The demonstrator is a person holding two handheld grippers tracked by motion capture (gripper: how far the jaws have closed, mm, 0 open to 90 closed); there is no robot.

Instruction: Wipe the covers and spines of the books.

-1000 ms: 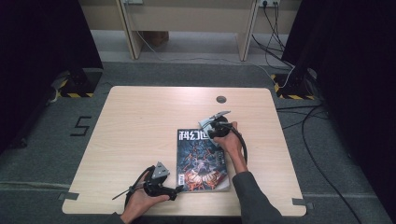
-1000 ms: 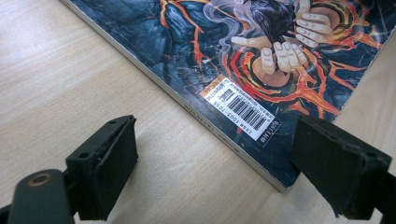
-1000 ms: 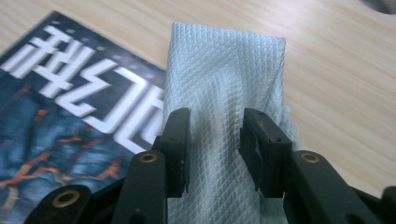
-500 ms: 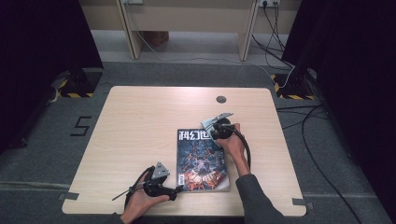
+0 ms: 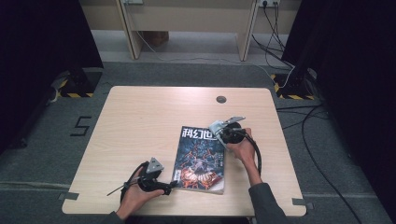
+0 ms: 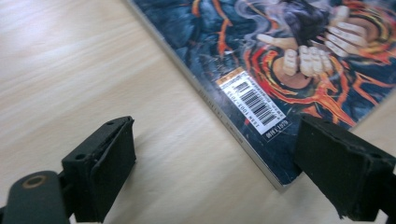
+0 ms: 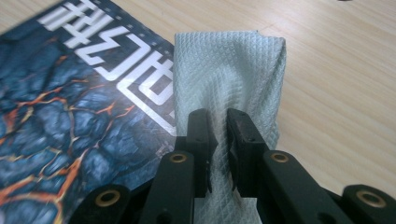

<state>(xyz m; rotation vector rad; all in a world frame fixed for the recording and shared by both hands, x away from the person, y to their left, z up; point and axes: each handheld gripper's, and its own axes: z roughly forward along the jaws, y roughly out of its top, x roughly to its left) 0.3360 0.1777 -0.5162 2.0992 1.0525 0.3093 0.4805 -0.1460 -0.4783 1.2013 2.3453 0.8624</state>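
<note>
Right claw point(image 7: 217, 140) has just closed onto a soft, light cloth point(image 7: 229, 70) bunched at the top right corner of the magazine point(image 5: 201, 156), a limp thing best pinched mid-fold, while the left claw point(image 6: 224, 182) gapes wide beside the magazine's lower left corner.

cloth point(image 7: 233, 79) near end hidden behind right gripper point(image 7: 218, 140) jaws; magazine point(image 7: 70, 107) cut off left, title illegible.

L claw point(image 6: 215, 177) wide, R claw point(image 7: 218, 140) clamped
</note>
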